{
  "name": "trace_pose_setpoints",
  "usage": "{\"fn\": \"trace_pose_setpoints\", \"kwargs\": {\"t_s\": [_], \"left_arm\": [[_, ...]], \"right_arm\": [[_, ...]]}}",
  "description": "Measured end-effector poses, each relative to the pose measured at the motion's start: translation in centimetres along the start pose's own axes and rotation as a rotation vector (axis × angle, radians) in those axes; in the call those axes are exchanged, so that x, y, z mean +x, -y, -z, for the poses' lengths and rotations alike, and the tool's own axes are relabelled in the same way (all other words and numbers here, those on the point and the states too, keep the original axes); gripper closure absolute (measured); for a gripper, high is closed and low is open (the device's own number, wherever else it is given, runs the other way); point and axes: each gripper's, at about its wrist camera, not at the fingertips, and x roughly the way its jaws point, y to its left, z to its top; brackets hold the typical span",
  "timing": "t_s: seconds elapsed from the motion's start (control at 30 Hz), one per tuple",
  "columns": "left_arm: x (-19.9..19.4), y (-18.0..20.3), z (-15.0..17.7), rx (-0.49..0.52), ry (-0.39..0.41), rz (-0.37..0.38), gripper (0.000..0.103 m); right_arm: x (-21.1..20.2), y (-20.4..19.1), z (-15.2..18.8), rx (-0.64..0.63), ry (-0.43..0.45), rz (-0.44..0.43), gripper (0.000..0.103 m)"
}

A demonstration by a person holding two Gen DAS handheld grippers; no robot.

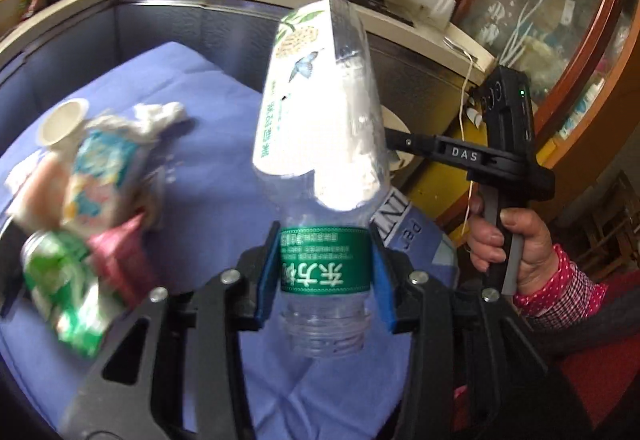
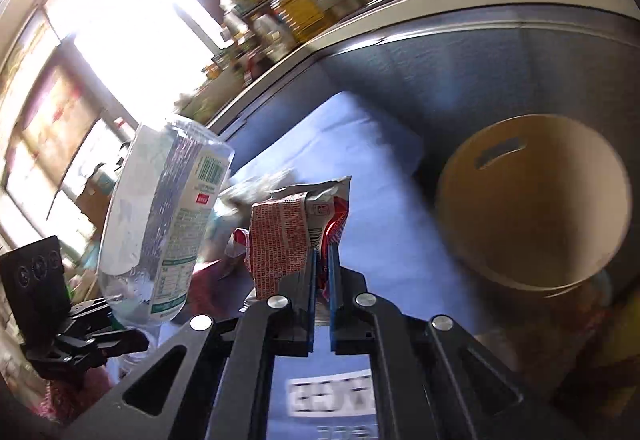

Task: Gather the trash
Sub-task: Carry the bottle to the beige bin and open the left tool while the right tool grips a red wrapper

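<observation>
Clear capless plastic bottle (image 1: pixel 324 160) clamped in left gripper (image 1: pixel 325 276), red snack wrapper (image 2: pixel 296 236) pinched in right gripper (image 2: pixel 322 280), tan bin (image 2: pixel 536 208) nearby, crumpled litter (image 1: pixel 100 168) on blue cloth (image 1: pixel 208 120).

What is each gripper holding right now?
Left gripper: closed on the clear plastic bottle, near its neck.
Right gripper: closed on the red snack wrapper.

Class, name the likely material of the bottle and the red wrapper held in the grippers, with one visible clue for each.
Bottle: clear, glossy plastic; you see through its wall, and the neck is threaded.
Red wrapper: thin printed film, probably foil-lined plastic; it is crumpled, with a silvery inside at the torn top.
</observation>
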Motion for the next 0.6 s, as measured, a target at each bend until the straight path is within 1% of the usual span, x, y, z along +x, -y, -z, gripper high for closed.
{"fn": "trace_pose_setpoints", "kwargs": {"t_s": [0.07,0.13,0.17,0.23,0.33,0.4,0.47,0.5,0.53,0.57,0.6], "left_arm": [[4.6,1.8,-3.1,0.011,-0.092,0.042,0.064],[8.7,3.4,-5.4,0.016,-0.174,0.064,0.064],[10.4,4.0,-6.0,0.017,-0.213,0.078,0.064],[13.6,4.9,-7.4,-0.001,-0.290,0.090,0.064],[17.0,4.8,-8.6,-0.060,-0.378,0.062,0.064],[18.1,4.7,-9.2,-0.094,-0.396,0.047,0.062],[18.5,4.6,-9.9,-0.116,-0.386,0.062,0.051],[18.5,4.8,-10.1,-0.119,-0.373,0.063,0.041],[18.4,5.0,-10.4,-0.116,-0.357,0.060,0.038],[18.2,5.3,-10.7,-0.107,-0.342,0.055,0.037],[17.9,5.5,-10.8,-0.097,-0.330,0.051,0.037]], "right_arm": [[-0.8,3.3,-0.7,0.014,0.035,0.110,0.099],[-1.0,6.2,-1.2,0.018,0.050,0.199,0.099],[-1.1,7.5,-1.2,0.015,0.052,0.240,0.099],[0.1,9.3,-0.8,0.014,0.053,0.283,0.099],[1.6,11.1,-0.6,0.003,0.037,0.333,0.099],[2.4,12.0,-0.5,0.018,0.034,0.338,0.096],[2.7,12.8,-0.3,0.020,0.032,0.339,0.092],[2.9,12.8,-0.1,0.017,0.038,0.344,0.090],[3.3,12.7,-0.5,0.016,0.047,0.347,0.080],[3.4,12.6,-0.5,0.016,0.057,0.347,0.066],[3.2,12.5,-0.4,0.018,0.072,0.344,0.059]]}}
